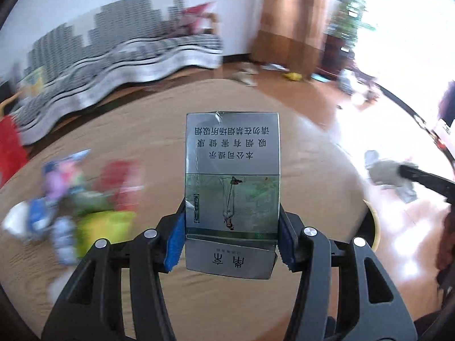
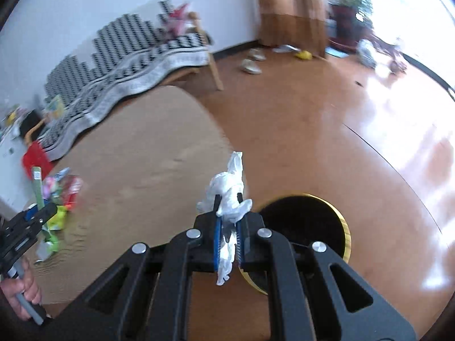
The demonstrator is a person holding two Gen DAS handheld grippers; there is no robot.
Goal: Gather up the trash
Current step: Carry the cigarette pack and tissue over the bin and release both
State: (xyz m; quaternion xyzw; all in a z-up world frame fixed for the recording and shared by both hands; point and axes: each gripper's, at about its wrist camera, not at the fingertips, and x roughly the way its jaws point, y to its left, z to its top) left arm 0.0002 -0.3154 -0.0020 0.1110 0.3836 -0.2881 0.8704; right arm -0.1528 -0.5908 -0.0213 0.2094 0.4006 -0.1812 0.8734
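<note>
Your left gripper (image 1: pixel 231 236) is black with blue pads, and the cigarette pack (image 1: pixel 231 176) in it is silver-grey above, printed in dark characters, with a green painted scene below. Your right gripper (image 2: pixel 229 237), black with blue pads too, shows a white crumpled tissue (image 2: pixel 229 190). The bin (image 2: pixel 310 227) is black inside with a gold rim. The rug (image 2: pixel 136 176) is tan, the floor (image 2: pixel 327 142) glossy orange-brown, the sofa throw (image 2: pixel 119 65) black-and-white checked, the wrapper pile (image 1: pixel 74 193) pink, blue, red and yellow-green.
</note>
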